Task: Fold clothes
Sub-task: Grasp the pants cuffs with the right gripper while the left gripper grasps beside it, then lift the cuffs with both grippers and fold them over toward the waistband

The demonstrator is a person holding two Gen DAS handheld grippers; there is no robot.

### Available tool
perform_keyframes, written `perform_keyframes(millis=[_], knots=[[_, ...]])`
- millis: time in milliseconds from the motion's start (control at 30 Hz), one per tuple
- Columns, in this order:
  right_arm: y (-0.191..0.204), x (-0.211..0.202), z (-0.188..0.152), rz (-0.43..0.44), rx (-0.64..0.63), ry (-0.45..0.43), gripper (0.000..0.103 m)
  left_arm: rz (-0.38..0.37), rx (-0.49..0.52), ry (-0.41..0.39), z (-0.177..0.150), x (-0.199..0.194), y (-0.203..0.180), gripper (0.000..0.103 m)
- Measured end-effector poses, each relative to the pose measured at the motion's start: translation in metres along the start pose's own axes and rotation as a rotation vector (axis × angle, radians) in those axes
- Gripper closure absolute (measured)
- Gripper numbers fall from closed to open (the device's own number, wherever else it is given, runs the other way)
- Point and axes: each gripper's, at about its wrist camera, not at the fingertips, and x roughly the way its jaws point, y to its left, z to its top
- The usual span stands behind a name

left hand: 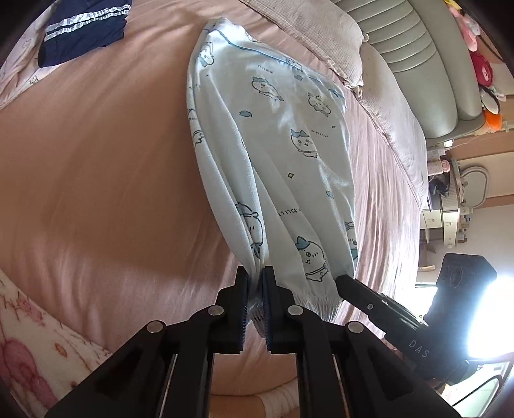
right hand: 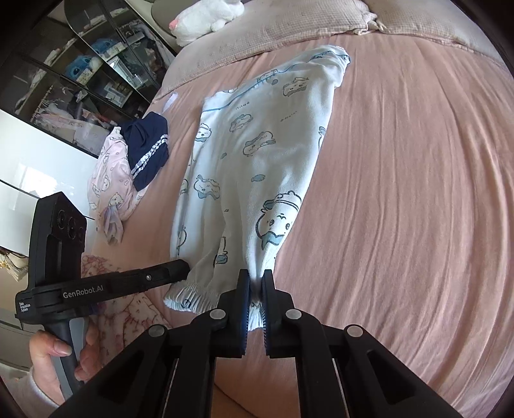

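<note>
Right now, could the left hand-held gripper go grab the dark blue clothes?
Probably not yet: the left hand-held gripper is shut on the light blue pants. The dark blue clothes lie across open sheet.

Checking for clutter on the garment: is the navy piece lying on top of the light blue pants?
No: the navy garment lies apart from the light blue pants, on a pink printed garment.

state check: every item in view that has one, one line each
left gripper: shut on pale blue pyjama trousers
right gripper: shut on the same trousers
pale blue pyjama trousers: cuff end pinched and raised, far end resting on the bed
navy garment: folded, lying on pink pyjamas
pink pyjamas: crumpled, unfolded
bed: pink sheet, lightly wrinkled
</note>
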Motion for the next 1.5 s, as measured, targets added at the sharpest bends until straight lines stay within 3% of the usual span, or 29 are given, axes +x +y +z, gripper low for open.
perform_keyframes(millis=[167, 267, 533, 600, 633, 667, 733, 767, 867, 967, 1100, 1133, 1167, 1200, 1233, 1333, 1500], knots=[[0.002, -0.016, -0.037, -0.002, 0.037, 0.03, 0.098, -0.048, -0.022, 0.038, -0.025, -0.009, 0.008, 0.096], [0.001, -0.01, -0.047, -0.016, 0.044, 0.056, 0.098, -0.035, -0.011, 0.036, -0.027, -0.013, 0.01, 0.096], [-0.017, -0.006, -0.012, -0.085, 0.112, 0.019, 0.096, 0.083, -0.014, 0.069, -0.029, -0.003, 0.013, 0.093], [-0.019, -0.001, -0.005, -0.095, 0.106, 0.033, 0.088, 0.095, -0.021, 0.049, -0.029, -0.004, 0.012, 0.087], [-0.019, 0.002, -0.005, -0.088, 0.102, 0.043, 0.076, 0.091, -0.024, 0.039, -0.028, -0.005, 0.012, 0.075], [-0.02, 0.004, -0.004, -0.077, 0.096, 0.051, 0.069, 0.08, -0.027, 0.028, -0.028, -0.006, 0.012, 0.056], [-0.021, 0.007, -0.004, -0.058, 0.086, 0.06, 0.055, 0.083, -0.021, 0.011, -0.027, -0.008, 0.01, 0.036], [-0.022, 0.007, -0.006, -0.057, 0.083, 0.059, 0.052, 0.12, -0.004, 0.008, -0.026, -0.008, 0.008, 0.036], [-0.027, 0.013, -0.009, -0.082, 0.093, 0.078, 0.047, 0.28, 0.026, 0.014, -0.027, -0.003, 0.006, 0.036], [-0.03, 0.028, -0.01, -0.069, 0.094, 0.136, 0.046, 0.304, 0.022, 0.065, -0.029, 0.008, 0.011, 0.036], [-0.034, 0.044, -0.01, -0.044, 0.095, 0.163, 0.045, 0.249, 0.021, 0.104, -0.034, 0.017, 0.02, 0.037], [-0.035, 0.044, -0.01, -0.029, 0.098, 0.157, 0.047, 0.24, 0.024, 0.101, -0.036, 0.016, 0.021, 0.041], [-0.036, 0.044, -0.011, -0.003, 0.103, 0.157, 0.051, 0.228, 0.027, 0.097, -0.037, 0.015, 0.022, 0.061], [-0.038, 0.045, -0.012, 0.035, 0.123, 0.169, 0.073, 0.207, 0.026, 0.098, -0.039, 0.014, 0.023, 0.073], [-0.04, 0.046, -0.014, 0.069, 0.146, 0.176, 0.088, 0.18, 0.019, 0.105, -0.042, 0.013, 0.026, 0.087], [-0.036, 0.04, -0.014, 0.088, 0.134, 0.154, 0.098, 0.125, 0.014, 0.1, -0.049, 0.006, 0.029, 0.092], [-0.028, 0.02, -0.008, 0.123, 0.113, 0.099, 0.099, 0.004, -0.043, 0.094, -0.057, -0.012, 0.039, 0.092]])
